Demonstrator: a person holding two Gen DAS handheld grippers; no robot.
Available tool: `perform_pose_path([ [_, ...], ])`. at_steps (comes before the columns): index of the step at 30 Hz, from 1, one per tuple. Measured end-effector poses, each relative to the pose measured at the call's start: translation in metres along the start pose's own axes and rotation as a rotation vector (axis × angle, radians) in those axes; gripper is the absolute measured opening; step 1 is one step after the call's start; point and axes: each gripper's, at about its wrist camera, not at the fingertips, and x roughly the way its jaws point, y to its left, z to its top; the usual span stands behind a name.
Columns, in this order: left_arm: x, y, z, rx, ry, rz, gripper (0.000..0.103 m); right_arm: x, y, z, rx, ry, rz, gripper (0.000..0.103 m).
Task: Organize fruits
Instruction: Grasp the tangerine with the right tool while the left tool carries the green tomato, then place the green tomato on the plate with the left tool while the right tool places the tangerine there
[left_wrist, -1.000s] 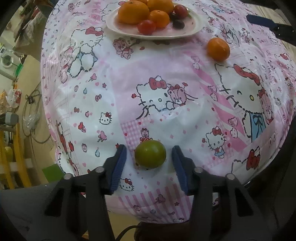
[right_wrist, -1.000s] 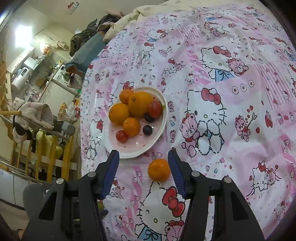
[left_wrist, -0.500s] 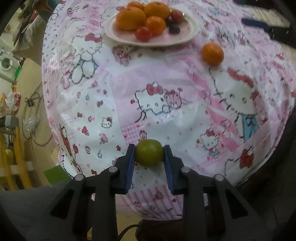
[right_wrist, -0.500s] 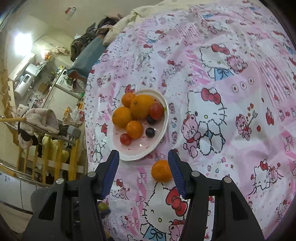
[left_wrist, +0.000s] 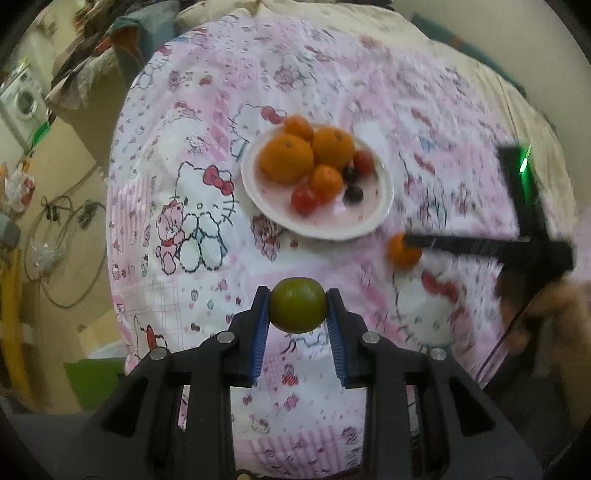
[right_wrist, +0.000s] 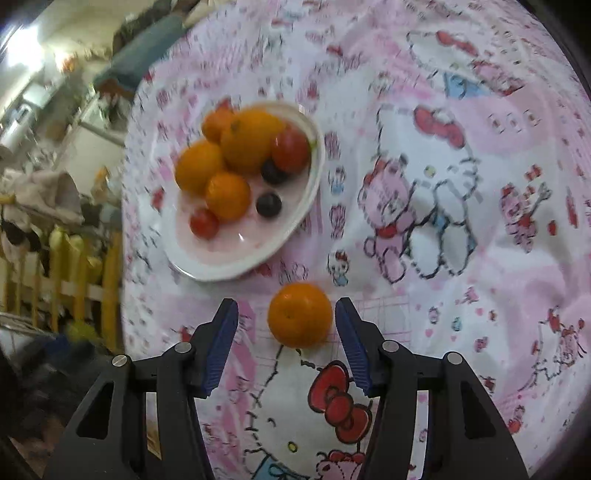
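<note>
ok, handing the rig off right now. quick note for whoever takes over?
Left gripper: shut on the green fruit, held above the tablecloth, short of the plate.
Right gripper: open, jaws either side of the loose orange; the orange sits on the cloth beside the plate's rim, not gripped.
Plate: already holds four oranges, two tomatoes and two dark berries.
Done: most fruit is plated; green fruit picked up.
Left: place the green fruit on the plate, close on the loose orange and plate it too.
</note>
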Motion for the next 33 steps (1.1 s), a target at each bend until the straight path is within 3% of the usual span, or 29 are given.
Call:
perform_pose_path([
  [5,0.0,0.007,0.006,-0.025,-0.011,-0.007,0.026,0.024,0.006,-0.004,-0.051,0.058,-0.055,0.055],
  [7,0.001,0.008,0.006,-0.027,-0.008,-0.003,0.026,0.025,0.01,-0.004,-0.076,0.049,-0.09,0.045],
  [14,-0.003,0.005,0.008,-0.021,-0.008,0.025,0.026,0.014,0.006,-0.001,-0.06,0.025,-0.065,0.044],
  [24,-0.01,-0.002,0.022,0.003,-0.028,0.076,0.026,-0.037,-0.002,0.011,0.007,-0.102,0.013,0.044],
  [30,0.001,-0.003,0.047,0.029,-0.043,0.091,0.026,-0.107,0.001,0.015,-0.01,-0.284,0.107,0.044],
  [33,0.012,0.007,0.058,-0.025,-0.053,0.063,0.026,-0.109,-0.001,0.022,0.007,-0.302,0.122,0.044],
])
